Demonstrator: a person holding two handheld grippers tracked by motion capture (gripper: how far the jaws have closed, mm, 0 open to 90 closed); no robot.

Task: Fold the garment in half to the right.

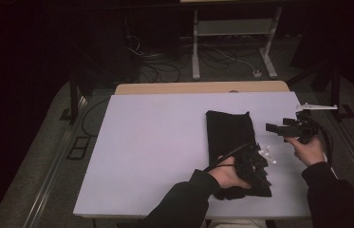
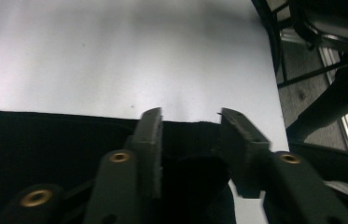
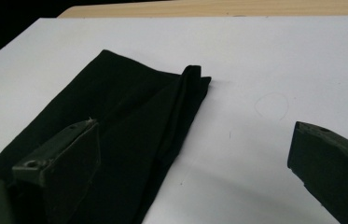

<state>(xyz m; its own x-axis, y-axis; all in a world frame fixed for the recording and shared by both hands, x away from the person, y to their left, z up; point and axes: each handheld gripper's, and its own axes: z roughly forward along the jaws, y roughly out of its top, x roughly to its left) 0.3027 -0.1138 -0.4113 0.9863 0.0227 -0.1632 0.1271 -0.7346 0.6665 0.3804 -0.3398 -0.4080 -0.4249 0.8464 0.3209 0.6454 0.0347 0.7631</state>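
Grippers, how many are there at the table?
2. The left gripper sits low over the near end of the folded black cloth, fingers apart. The right gripper hangs beside the cloth's right edge, fingers wide apart and empty. None seems hidden.

Black cloth [image 3: 129,121] under left gripper [image 2: 190,140]: matt woven fabric. Table top [image 1: 155,142]: smooth matt white, wood edge beyond. Gripper jaws: matt dark plastic, brass rivets.

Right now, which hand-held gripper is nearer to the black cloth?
Left. The left hand-held gripper sits on the black cloth, at its near end. The right hand-held gripper is beside its right edge, open above the table.
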